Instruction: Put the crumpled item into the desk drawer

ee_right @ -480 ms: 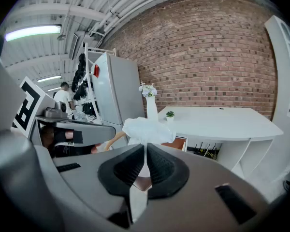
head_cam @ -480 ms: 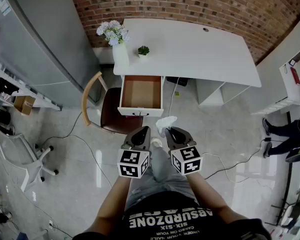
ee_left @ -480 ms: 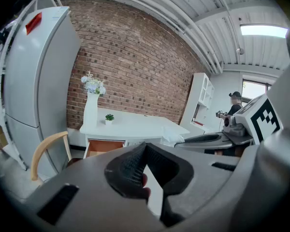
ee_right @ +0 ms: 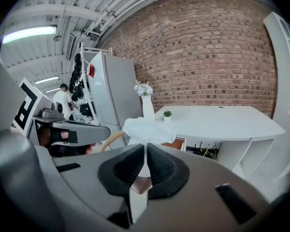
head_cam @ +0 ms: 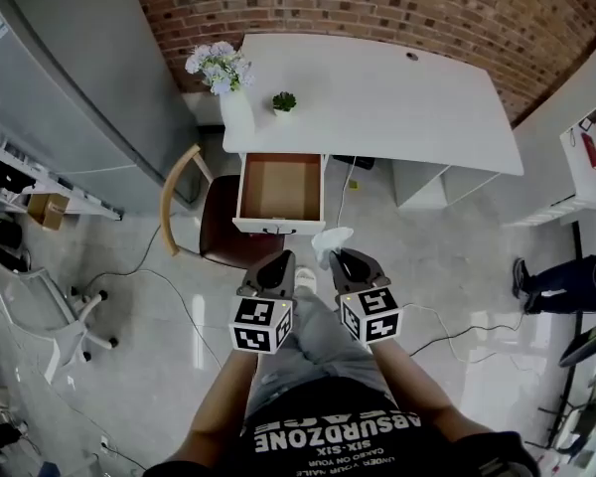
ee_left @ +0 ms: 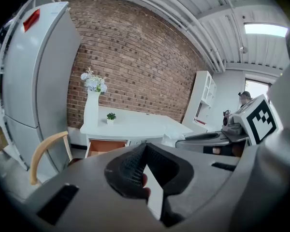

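A crumpled white paper (head_cam: 331, 242) (ee_right: 143, 129) sticks out past the tips of my right gripper (head_cam: 345, 259) (ee_right: 145, 151), which is shut on its lower edge. My left gripper (head_cam: 279, 264) (ee_left: 144, 151) is beside it on the left, shut with nothing in it. The white desk (head_cam: 377, 97) (ee_right: 217, 117) stands ahead against the brick wall. Its drawer (head_cam: 279, 189) (ee_left: 105, 145) is pulled open and shows a bare brown bottom. Both grippers hover over the floor, a short way in front of the drawer.
A wooden chair (head_cam: 215, 217) with a dark seat stands left of the drawer. A white vase of flowers (head_cam: 230, 87) and a small potted plant (head_cam: 284, 101) sit on the desk's left end. A grey fridge (head_cam: 79, 78) is at the left. Cables (head_cam: 169, 286) lie across the floor.
Both grippers and the paper have stayed nearly in place; the view has shifted slightly. A person's leg at the right edge has moved downward.
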Demonstrator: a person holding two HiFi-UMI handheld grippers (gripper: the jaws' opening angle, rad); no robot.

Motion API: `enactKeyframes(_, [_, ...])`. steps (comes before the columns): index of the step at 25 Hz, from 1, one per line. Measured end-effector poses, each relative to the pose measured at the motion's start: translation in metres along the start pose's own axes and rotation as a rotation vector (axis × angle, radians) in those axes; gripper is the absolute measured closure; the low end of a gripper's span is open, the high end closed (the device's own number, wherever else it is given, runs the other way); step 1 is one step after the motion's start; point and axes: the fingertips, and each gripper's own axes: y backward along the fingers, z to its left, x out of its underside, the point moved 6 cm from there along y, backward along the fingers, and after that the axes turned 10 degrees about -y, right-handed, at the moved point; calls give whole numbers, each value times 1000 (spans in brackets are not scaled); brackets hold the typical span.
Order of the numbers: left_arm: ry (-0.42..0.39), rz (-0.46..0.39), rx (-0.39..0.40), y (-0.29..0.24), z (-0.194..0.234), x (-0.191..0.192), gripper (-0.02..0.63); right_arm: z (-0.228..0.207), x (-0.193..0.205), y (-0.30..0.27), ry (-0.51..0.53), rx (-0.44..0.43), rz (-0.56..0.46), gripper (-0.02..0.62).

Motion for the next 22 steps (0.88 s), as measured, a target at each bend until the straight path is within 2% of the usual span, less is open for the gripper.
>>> enactKeyframes(22, [7,53,-29,-75,69,-31,609,-50,-71,-95,-25,-8,-1,581])
